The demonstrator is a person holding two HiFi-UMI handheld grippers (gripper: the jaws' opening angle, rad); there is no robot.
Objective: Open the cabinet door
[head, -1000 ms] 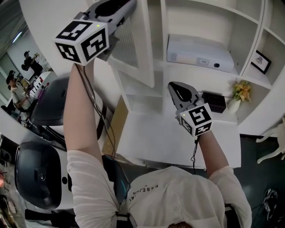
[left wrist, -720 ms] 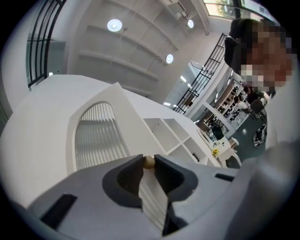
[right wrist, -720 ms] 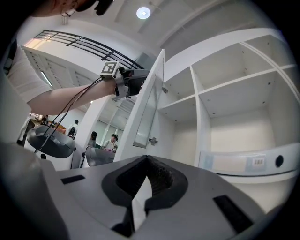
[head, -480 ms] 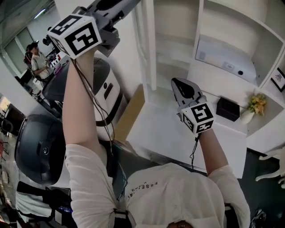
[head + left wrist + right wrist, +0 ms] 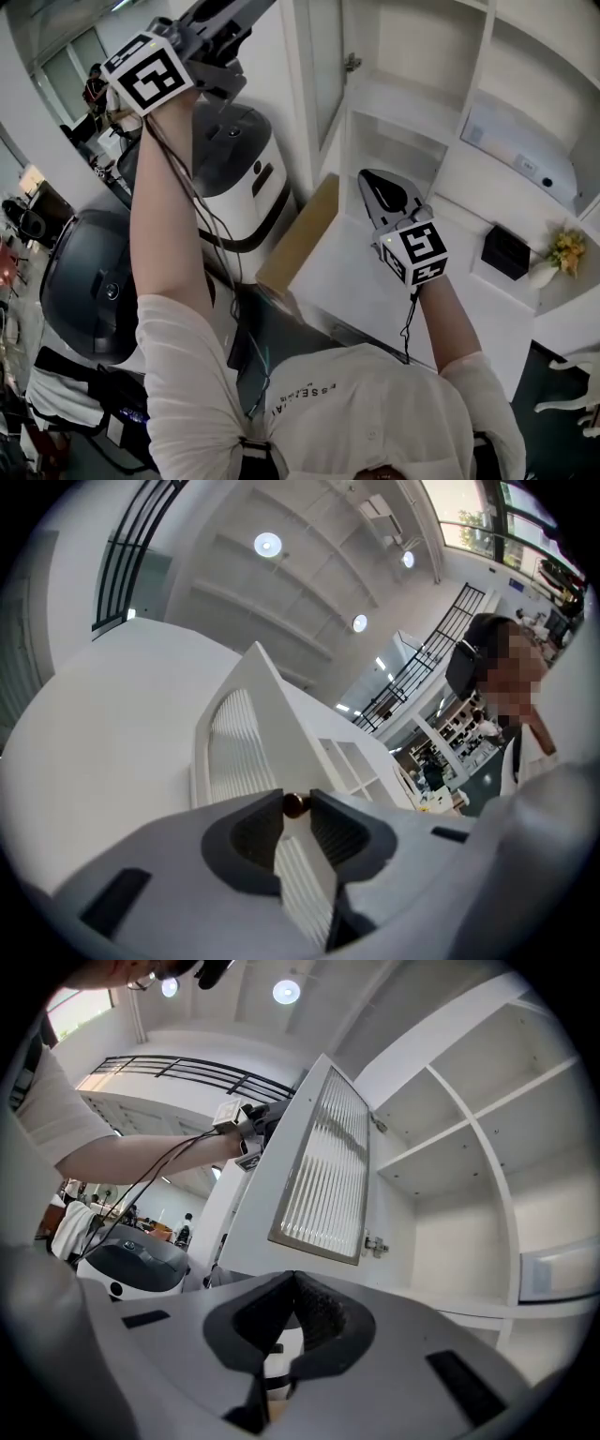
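The white cabinet door (image 5: 314,75) with a ribbed glass panel (image 5: 323,1171) stands swung well out from the white shelf unit (image 5: 412,56). My left gripper (image 5: 220,19) is raised at the top left, its jaws closed on the door's small brown knob (image 5: 294,804). The jaws are opening slightly, but the knob is still pinched between the pads. My right gripper (image 5: 370,183) hovers in front of the lower shelves, shut and with nothing in it. In the right gripper view the left arm reaches to the door's outer edge (image 5: 253,1143).
A white and grey machine (image 5: 234,178) and a dark rounded one (image 5: 89,281) stand at the left. A cardboard sheet (image 5: 300,234) leans by the counter (image 5: 347,281). On the shelves sit a white device (image 5: 525,141), a black box (image 5: 506,251) and flowers (image 5: 564,251).
The door has swung further open, edge-on to me now. My left gripper went with it, still on the knob. The shelves have shifted right in the head view.
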